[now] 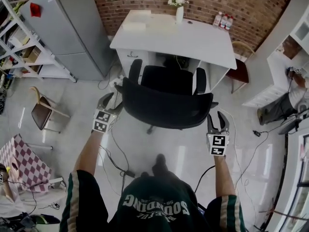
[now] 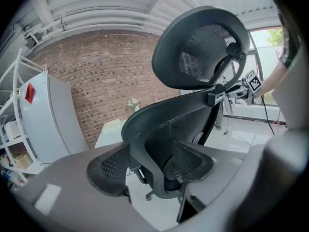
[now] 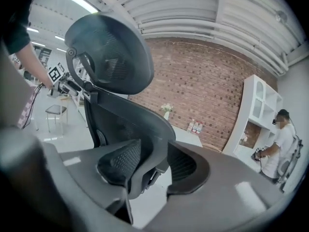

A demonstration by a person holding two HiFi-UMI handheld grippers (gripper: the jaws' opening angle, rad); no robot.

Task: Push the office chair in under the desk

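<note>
The black office chair [image 1: 166, 105] stands at the white desk [image 1: 193, 40], its seat partly under the top and its back toward me. My left gripper [image 1: 112, 100] is at the left edge of the chair back, my right gripper [image 1: 216, 116] at the right edge. In the left gripper view the back's rim [image 2: 145, 144] runs between the pads [image 2: 108, 170], which close on it below the headrest [image 2: 203, 47]. The right gripper view shows the same: the rim [image 3: 145, 144] fills the gap between the pads [image 3: 186, 166].
A grey fridge [image 1: 72, 23] and white shelves [image 1: 19, 42] stand at the left, with a small wooden chair [image 1: 43, 112] nearer. Cables [image 1: 116, 158] trail on the floor behind the chair. A brown chair [image 1: 239, 71] and a person [image 1: 289, 100] are at the right.
</note>
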